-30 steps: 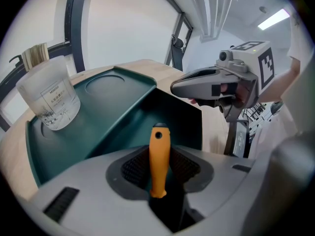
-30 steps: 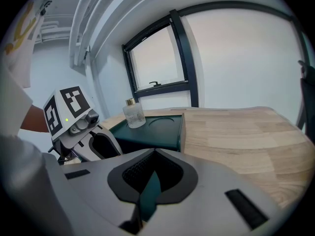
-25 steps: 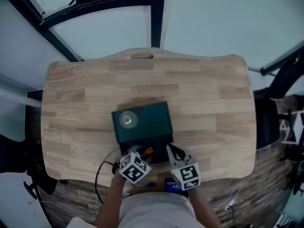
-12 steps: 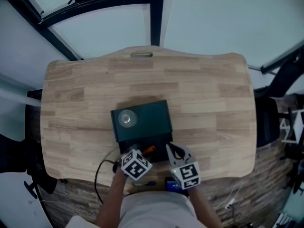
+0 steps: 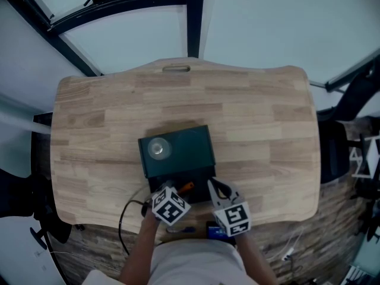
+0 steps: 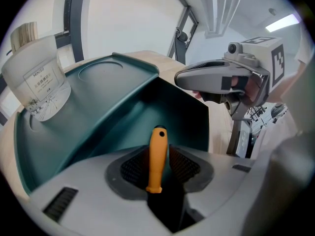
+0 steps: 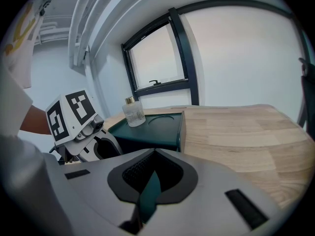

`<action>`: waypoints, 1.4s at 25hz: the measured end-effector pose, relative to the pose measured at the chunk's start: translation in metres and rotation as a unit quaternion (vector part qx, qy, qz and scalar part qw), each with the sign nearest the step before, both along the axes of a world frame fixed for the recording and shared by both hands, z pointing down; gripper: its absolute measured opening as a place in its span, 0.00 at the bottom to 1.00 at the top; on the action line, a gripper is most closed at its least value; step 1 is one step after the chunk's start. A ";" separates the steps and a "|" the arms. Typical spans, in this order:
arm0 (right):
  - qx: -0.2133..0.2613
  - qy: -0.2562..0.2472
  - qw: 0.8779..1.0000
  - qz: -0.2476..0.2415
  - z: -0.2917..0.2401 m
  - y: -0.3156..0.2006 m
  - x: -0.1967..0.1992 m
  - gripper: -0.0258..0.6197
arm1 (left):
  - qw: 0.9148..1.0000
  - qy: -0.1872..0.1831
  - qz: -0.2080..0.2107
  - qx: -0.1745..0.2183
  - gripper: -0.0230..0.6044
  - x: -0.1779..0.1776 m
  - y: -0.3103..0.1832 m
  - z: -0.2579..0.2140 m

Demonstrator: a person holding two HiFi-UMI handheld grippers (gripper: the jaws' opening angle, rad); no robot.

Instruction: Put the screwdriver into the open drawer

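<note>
A dark green box (image 5: 187,150) stands on the wooden table (image 5: 261,135), its open drawer (image 5: 199,180) pulled out toward me. My left gripper (image 5: 173,190) is shut on the orange-handled screwdriver (image 5: 186,187) at the drawer's front left. In the left gripper view the screwdriver's handle (image 6: 157,156) sits clamped in the left gripper (image 6: 158,175) and points into the drawer's hollow (image 6: 162,112). My right gripper (image 5: 215,190) is at the drawer's front right. In the right gripper view that gripper (image 7: 150,181) is shut on a thin green edge of the drawer (image 7: 149,195).
A small glass bottle (image 5: 158,149) stands on the box's top left corner, bottle (image 6: 42,80) and bottle (image 7: 133,112) showing in both gripper views. A black cable (image 5: 126,211) loops off the table's near edge. Wood stretches right of the box.
Over the last second my left gripper has edged slightly forward toward the drawer with the screwdriver in it. The right gripper has stayed where it was.
</note>
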State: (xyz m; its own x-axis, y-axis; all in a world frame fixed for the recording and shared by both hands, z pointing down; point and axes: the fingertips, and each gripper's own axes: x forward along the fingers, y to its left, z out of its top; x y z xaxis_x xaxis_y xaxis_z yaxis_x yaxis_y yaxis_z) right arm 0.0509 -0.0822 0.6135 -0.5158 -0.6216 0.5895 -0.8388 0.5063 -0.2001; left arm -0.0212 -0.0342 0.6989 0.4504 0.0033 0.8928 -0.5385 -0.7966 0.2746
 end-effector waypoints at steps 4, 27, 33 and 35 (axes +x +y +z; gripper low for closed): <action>0.000 -0.001 1.000 0.001 0.000 0.000 0.000 0.04 | 1.000 0.002 -0.004 0.001 0.24 0.001 -0.001 0.001; 0.014 -0.010 1.000 0.003 -0.013 -0.001 0.002 0.04 | 0.998 0.033 -0.051 0.035 0.24 -0.006 -0.016 -0.018; 0.038 -0.017 0.999 0.006 -0.028 -0.001 0.004 0.04 | 0.986 0.072 -0.115 0.099 0.24 -0.015 -0.039 -0.050; 0.050 -0.018 0.999 0.012 -0.036 -0.001 0.005 0.04 | 0.981 0.085 -0.130 0.116 0.24 -0.016 -0.042 -0.061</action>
State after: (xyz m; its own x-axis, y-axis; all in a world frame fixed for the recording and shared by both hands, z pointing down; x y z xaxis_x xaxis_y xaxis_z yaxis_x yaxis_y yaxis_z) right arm 0.0557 -0.0836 0.5775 -0.5206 -0.6883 0.5052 -0.8436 0.5057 -0.1803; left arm -0.0376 -0.0765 0.6378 0.5512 -0.3249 0.7685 -0.6938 -0.6901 0.2058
